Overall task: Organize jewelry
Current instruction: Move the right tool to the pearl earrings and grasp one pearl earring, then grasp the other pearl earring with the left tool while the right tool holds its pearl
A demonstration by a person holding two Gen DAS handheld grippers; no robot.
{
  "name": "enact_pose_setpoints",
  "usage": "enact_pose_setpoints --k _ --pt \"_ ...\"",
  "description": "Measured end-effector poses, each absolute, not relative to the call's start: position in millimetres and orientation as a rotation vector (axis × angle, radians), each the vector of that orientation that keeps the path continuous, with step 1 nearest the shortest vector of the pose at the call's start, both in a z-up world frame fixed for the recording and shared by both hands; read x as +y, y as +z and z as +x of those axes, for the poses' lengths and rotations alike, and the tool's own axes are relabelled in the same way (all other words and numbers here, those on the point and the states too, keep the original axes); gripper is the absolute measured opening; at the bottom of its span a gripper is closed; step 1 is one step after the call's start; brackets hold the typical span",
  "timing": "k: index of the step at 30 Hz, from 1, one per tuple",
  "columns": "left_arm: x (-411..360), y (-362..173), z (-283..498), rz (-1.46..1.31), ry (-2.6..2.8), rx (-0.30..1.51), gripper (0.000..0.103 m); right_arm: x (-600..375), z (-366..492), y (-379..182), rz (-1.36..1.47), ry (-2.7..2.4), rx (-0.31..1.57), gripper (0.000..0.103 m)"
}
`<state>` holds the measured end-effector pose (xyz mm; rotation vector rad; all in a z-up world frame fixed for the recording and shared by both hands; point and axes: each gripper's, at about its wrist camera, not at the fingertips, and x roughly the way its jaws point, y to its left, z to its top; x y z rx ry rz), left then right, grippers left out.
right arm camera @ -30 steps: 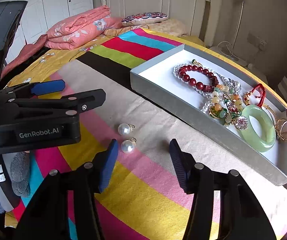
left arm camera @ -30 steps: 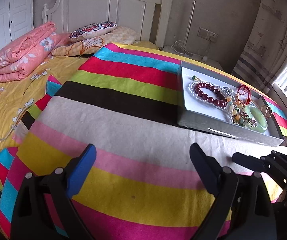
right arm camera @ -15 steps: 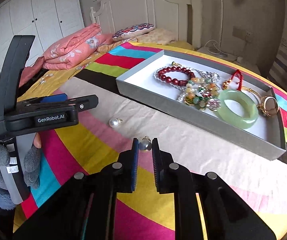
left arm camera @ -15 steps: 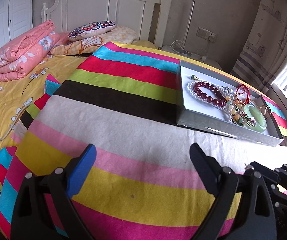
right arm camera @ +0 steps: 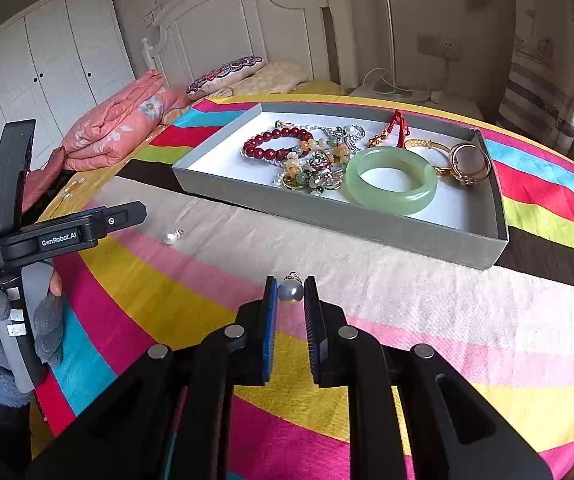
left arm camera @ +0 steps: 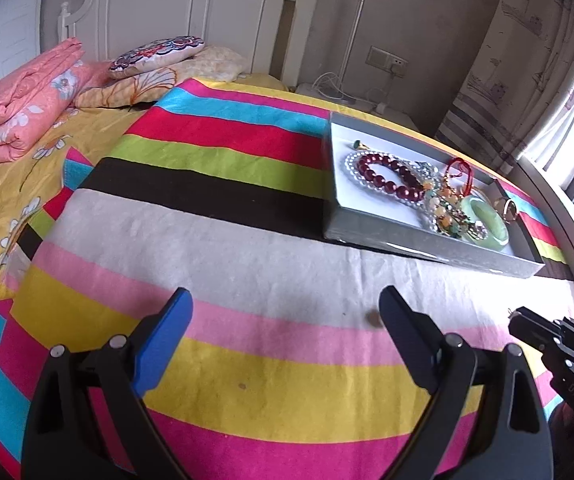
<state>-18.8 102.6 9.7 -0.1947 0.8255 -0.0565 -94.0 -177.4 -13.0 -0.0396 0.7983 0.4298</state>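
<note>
Pearl earring (right arm camera: 291,291) sat pinched between the tips of my right gripper (right arm camera: 290,298), jaws clenched on it just above the striped blanket (right arm camera: 367,420), its small hook pointing away toward the gray tray (right arm camera: 327,224). I judged it was bound for that tray, where the bracelets and the green bangle (right arm camera: 391,180) already lay. A second pearl earring (right arm camera: 171,237) waited on the blanket, near my left gripper (left arm camera: 285,320), whose jaws hung wide, holding nothing.

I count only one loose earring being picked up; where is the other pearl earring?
In the right wrist view, the second white pearl earring lies on the striped bedspread at left, beside the left tongs, outside the grey tray.
</note>
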Motion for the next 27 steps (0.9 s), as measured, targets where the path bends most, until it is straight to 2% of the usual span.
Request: enact_pose_setpoints --k 10,12,14,18,20,21,22,23,24,27 --pt "55 10 -38 0.044 -0.167 0.820 0.084 -183 -95 -12 -0.010 0.449 0.792 0.015" --pt "45 7 -35 0.090 -0.180 0.841 0.076 -183 -95 -12 -0.004 0.455 0.794 0.015" --pt "37 4 -28 0.121 -0.189 0.871 0.060 -183 -95 -12 0.000 0.459 0.796 0.015" --pt "29 0 -18 0.136 -0.216 0.888 0.052 -184 -96 -11 0.002 0.465 0.792 0.015" --pt "26 0 -16 0.127 -0.235 0.888 0.041 -184 -97 -12 0.007 0.466 0.793 0.015" --pt "24 0 -15 0.129 -0.241 0.885 0.039 -185 -96 -12 0.008 0.468 0.795 0.015" --pt "22 -1 -16 0.138 -0.248 0.881 0.032 -184 -96 -12 0.008 0.469 0.796 0.015" --pt "20 0 -17 0.144 -0.263 0.877 0.018 -184 -96 -12 0.007 0.470 0.797 0.015" --pt "17 -1 -18 0.147 -0.271 0.873 0.013 -184 -96 -12 0.006 0.470 0.797 0.015" --pt "17 -1 -23 0.129 -0.286 0.866 0.013 -184 -96 -12 0.008 0.470 0.799 0.015"
